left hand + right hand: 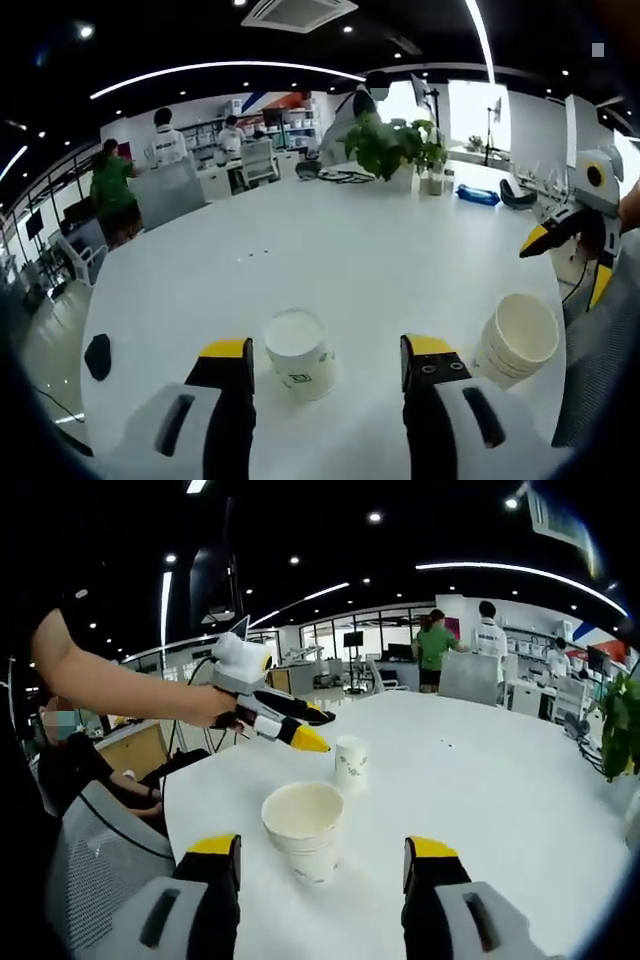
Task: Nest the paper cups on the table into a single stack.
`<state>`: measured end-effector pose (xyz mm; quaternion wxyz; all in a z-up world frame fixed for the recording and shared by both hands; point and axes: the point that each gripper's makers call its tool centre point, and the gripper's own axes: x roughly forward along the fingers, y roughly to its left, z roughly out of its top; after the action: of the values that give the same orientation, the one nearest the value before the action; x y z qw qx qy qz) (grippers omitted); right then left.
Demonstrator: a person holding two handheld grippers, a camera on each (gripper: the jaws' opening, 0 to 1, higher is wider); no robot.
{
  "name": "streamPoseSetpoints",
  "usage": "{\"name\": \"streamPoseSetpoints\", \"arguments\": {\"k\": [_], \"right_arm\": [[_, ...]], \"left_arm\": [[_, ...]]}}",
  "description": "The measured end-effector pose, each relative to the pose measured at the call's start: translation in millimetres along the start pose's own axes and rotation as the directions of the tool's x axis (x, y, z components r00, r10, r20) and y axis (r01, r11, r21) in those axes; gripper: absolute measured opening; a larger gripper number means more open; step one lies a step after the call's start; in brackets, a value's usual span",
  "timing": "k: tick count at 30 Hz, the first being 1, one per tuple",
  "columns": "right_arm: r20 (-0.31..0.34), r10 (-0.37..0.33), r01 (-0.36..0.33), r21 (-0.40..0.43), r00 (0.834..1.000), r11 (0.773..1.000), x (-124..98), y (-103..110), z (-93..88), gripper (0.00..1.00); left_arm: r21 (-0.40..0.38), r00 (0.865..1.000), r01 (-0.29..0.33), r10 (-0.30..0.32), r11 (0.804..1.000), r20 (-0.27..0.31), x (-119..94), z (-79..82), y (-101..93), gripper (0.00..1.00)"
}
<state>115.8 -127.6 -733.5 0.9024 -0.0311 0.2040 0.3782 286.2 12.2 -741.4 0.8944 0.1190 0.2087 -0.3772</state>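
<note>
Cup stack point(304, 830) stands between spread jaws, seemingly untouched.

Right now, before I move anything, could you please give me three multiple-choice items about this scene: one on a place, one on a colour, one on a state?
1. Where is the single cup?
A. on the table, ahead of the left tongs
B. on the floor
C. on a chair

2. What colour are the tongs' tips?
A. red
B. yellow
C. green

3. How are the right tongs, near the stack?
A. shut on it
B. shut, empty
C. open, empty

Key: 1 A, it stands alone on the white top. 2 B, both pairs end in yellow. 3 C, the jaws stand wide apart and touch nothing.
</note>
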Motion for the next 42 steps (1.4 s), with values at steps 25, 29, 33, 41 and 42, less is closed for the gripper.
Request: {"name": "streamPoseSetpoints", "arguments": {"k": [25,29,33,41,42], "right_arm": [[0.006,-0.063,0.062,0.074,0.998,0.995,-21.7,-4.3,-25.2,0.7],[0.01,-0.072,0.071,0.085,0.997,0.994,-23.3,-5.4,-25.9,0.69],[0.015,-0.082,0.08,0.102,0.996,0.992,-25.2,-8.0,-27.3,0.69],[0.012,-0.092,0.09,0.117,0.996,0.989,-27.3,-7.6,-29.2,0.68],[0.012,-0.094,0.092,0.118,0.996,0.989,-27.6,-7.4,-29.1,0.68]], "left_arm": [[-0.076,0.995,-0.078,0.073,0.994,-0.063,41.2,-5.3,23.1,0.49],[-0.061,0.993,-0.094,0.089,0.994,-0.08,44.9,-7.0,27.8,0.49],[-0.045,0.991,-0.095,0.09,0.995,-0.102,48.6,-11.7,30.9,0.49],[-0.031,0.988,-0.093,0.088,0.995,-0.129,50.8,-16.6,34.5,0.4],[-0.026,0.987,-0.091,0.087,0.995,-0.135,50.8,-17.2,33.5,0.38]]}}
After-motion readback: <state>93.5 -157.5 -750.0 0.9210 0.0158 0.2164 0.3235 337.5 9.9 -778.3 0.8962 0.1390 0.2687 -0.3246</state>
